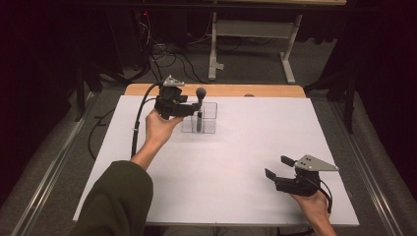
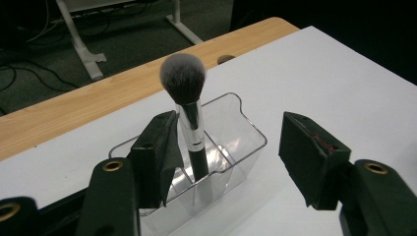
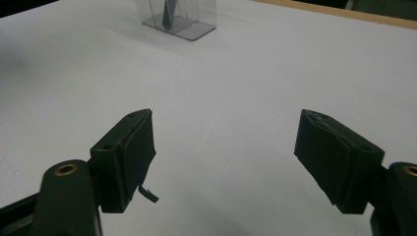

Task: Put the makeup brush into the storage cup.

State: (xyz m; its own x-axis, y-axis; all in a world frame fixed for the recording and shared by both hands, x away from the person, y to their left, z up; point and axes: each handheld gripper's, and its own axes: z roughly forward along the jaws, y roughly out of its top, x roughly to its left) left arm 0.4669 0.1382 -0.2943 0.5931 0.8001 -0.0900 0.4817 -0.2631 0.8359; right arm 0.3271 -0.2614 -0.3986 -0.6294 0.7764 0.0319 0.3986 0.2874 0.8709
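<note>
Makeup brush (image 2: 189,118) upright in clear organizer (image 2: 246,147), centre of left gripper view; left gripper (image 2: 228,157) jaws apart, left pad beside handle, no clamp. Right gripper (image 1: 280,167) lower right of high view, well apart, jaws wide.

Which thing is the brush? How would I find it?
Look at the white table, toward its far edge. A clear plastic box sits there, and the brush stands upright inside. It has a black handle, a silver collar and a fluffy dark head with pale tips.
</note>
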